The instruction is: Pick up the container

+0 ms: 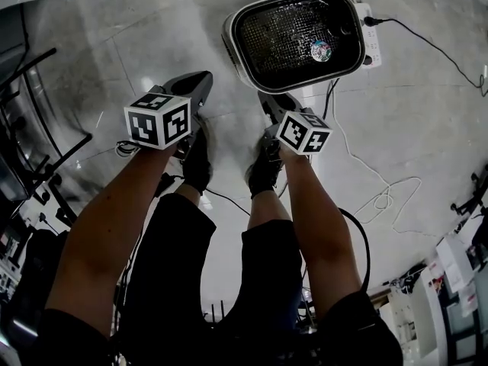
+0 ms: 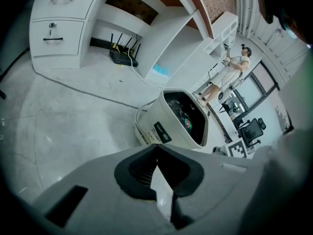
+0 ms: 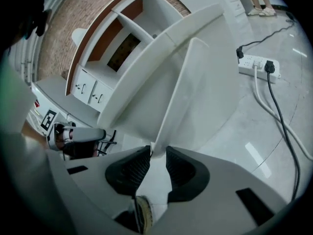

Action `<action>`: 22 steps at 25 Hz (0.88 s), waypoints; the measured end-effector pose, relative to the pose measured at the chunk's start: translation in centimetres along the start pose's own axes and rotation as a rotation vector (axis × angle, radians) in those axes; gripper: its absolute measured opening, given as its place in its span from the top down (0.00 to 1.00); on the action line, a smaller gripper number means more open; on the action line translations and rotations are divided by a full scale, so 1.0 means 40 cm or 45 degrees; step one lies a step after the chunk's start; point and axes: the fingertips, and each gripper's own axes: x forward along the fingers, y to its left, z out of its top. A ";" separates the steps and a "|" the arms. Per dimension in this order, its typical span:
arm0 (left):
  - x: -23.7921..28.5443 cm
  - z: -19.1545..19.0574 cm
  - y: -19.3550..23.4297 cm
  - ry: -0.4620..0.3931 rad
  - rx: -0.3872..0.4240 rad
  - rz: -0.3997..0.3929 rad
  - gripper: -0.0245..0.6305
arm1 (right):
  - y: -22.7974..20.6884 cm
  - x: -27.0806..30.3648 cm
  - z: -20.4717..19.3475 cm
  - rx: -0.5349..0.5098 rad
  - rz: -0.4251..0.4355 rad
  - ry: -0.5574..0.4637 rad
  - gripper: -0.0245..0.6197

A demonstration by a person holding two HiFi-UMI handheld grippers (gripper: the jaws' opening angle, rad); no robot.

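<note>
On the floor [image 1: 114, 52], from the head view, the container [image 1: 229, 44] sat mouth up, its long axis running left to right: a white shell with dark mesh inside. From the left gripper view, it lay beyond the left gripper [image 2: 156, 148], whose fingers were clenched on nothing. From the right gripper view, the right gripper [image 3: 155, 153] had its fingers grasping the container's white rim.

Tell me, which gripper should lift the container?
Right. The right gripper has its jaws on the rim of the container, so it could likely lift. The left gripper is shut, empty, and short of it.
</note>
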 end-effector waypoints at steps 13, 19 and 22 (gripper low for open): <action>-0.055 0.096 -0.074 -0.050 -0.035 -0.030 0.94 | 0.127 -0.100 0.036 0.307 0.233 0.002 0.79; -0.066 0.123 -0.091 -0.062 -0.069 -0.025 0.67 | 0.159 -0.142 0.054 0.520 0.383 0.004 0.79; -0.078 0.141 -0.100 -0.097 -0.088 0.006 0.65 | 0.188 -0.160 0.090 0.545 0.499 -0.029 0.79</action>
